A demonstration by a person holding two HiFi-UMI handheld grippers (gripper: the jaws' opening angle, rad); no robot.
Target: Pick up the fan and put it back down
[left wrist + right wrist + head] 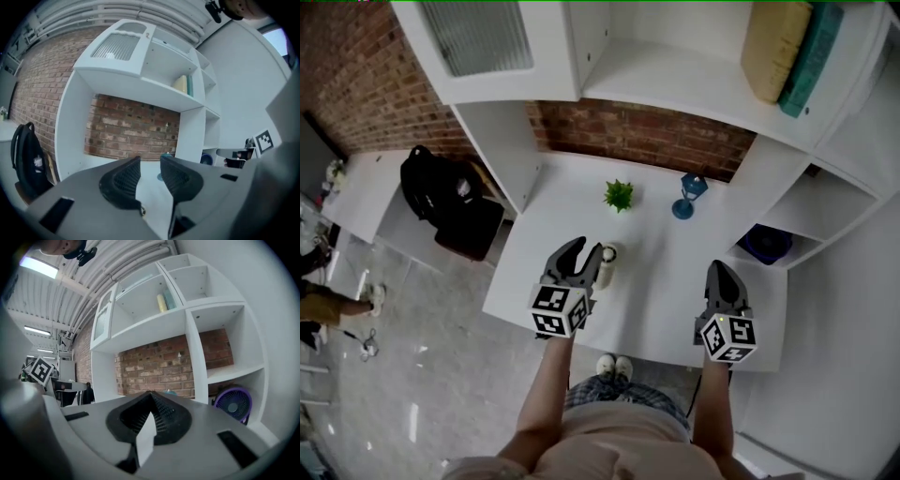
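Light is bright and even, mostly from overhead. The ceiling strip light (35,267) is blown out in the right gripper view, and a bright pane (277,41) glares at top right in the left gripper view. In the head view the white worktop (647,281) is near clipping with only soft shadows, and the glossy floor (422,394) shows streaky reflections. Both gripper views are heavy fisheye with black corners and bowed shelf edges. The left gripper (150,158) and right gripper (151,393) look soft near the lens, while the brick wall (131,131) is sharper.
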